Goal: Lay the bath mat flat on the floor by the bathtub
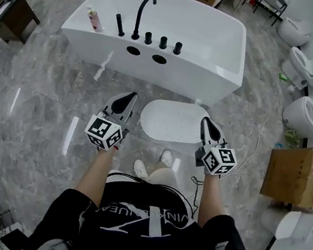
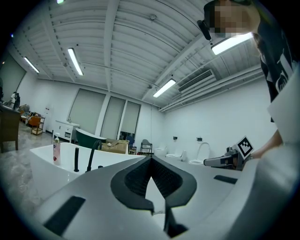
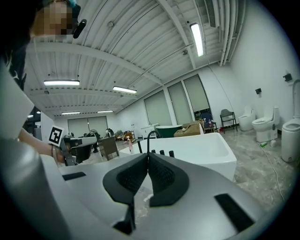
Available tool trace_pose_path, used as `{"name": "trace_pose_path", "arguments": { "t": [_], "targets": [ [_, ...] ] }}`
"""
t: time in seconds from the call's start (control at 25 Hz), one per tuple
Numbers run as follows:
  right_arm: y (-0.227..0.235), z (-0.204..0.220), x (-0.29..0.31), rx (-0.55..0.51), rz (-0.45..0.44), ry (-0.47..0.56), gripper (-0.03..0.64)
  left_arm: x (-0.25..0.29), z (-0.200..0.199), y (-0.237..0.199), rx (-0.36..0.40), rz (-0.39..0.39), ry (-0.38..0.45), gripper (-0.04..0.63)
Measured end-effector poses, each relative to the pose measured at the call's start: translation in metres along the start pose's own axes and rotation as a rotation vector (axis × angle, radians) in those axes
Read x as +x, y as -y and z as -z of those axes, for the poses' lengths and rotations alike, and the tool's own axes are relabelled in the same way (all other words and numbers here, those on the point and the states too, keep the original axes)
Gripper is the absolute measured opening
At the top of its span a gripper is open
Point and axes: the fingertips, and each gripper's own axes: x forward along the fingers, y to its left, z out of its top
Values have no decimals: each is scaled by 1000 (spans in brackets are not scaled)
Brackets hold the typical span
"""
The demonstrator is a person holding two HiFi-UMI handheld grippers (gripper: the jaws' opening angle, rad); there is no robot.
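Head view, mat: white oval bath mat lies flat on the grey marble floor, just beside the near wall of the bathtub.
Head view, my grippers: left gripper is off the mat's left end and right gripper is over its right end. Neither is on the mat.
Head view, tub deck: black faucet and a pink bottle.
Head view, my feet: white shoes just short of the mat.
Left gripper view, fingers: clenched tip to tip, holding nothing. They're raised with the tub behind, and my other gripper is off to the right.
Right gripper view, fingers: pressed together at the tips and empty. Tub and faucet are straight ahead, with a toilet far right.
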Motion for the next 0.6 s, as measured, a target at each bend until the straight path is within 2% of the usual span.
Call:
{"name": "trace_pose_path", "arguments": {
  "t": [0.16,0.36,0.6],
  "targets": [
    [2,-14,-7,-2,9,6,26,-4,-7,1,-11,-9,1,14],
    [16,-31,-9,-20,27,21,26,0,-13,1,28,-40,-11,14],
    [33,-37,-10,-38,-6,-3,26,15,-18,10,47,-78,-11,14]
  ]
}}
